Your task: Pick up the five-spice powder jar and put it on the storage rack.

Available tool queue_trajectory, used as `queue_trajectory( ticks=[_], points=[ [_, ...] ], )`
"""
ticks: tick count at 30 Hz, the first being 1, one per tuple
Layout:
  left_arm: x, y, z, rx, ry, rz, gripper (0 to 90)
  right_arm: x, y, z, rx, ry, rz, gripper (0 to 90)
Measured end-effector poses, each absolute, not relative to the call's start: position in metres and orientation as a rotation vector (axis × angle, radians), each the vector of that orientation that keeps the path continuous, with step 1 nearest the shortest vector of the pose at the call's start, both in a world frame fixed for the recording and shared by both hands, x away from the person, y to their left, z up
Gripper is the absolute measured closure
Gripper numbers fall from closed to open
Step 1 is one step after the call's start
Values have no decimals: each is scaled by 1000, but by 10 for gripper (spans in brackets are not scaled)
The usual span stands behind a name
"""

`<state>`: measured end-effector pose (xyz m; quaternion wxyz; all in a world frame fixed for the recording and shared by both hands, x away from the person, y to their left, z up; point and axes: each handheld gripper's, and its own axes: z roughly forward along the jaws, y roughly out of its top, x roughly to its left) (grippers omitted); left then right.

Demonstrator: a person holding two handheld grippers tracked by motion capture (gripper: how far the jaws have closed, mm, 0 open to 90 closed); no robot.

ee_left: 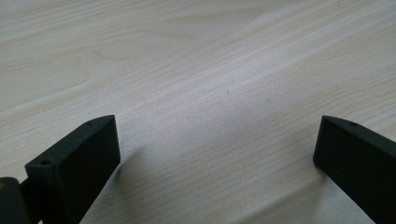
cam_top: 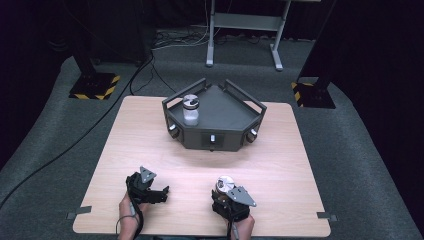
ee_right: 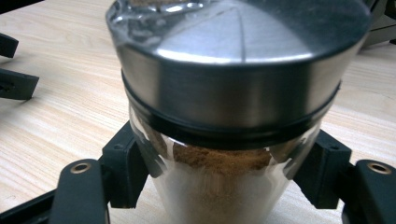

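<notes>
A glass jar [ee_right: 224, 186] with a shiny metal lid [ee_right: 238, 60] and brown powder inside stands on the wooden table [cam_top: 280, 160] near its front edge. My right gripper [ee_right: 224, 163] is shut on it, with one pad pressing on each side of the glass just under the lid. In the high view the same jar [cam_top: 224, 184] sits in the right gripper [cam_top: 227, 194]. My left gripper [cam_top: 156, 193] rests to the left of it, its jaws wide apart over bare wood [ee_left: 217, 149]. A second jar [cam_top: 190, 110] with pale contents stands in the dark tray [cam_top: 235, 107].
The dark angular tray has raised rails and sits at the table's far middle. Two black stands with striped bases [cam_top: 95, 86] [cam_top: 312, 92] flank the table on the carpet. A cable [cam_top: 75, 142] runs across the floor at left, and a metal frame [cam_top: 245, 30] stands behind.
</notes>
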<state>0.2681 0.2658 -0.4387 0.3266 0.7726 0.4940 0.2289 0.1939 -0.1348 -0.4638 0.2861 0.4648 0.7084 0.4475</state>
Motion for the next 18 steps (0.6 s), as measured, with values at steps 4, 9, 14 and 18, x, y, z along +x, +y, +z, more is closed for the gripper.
queue_trajectory(
  ticks=[4,9,14,18],
  points=[
    [268,266,-439,2024,1294,600,4,193,-135,-464,1226,1896,1191,295],
    [268,266,-439,2024,1294,601,4,193,-135,-464,1215,1899,1189,297],
    [268,266,-439,2024,1294,600,5,194,-137,-464,1197,1913,1195,298],
    [268,266,-439,2024,1294,600,5,194,-137,-464,1190,1919,1195,298]
  ],
)
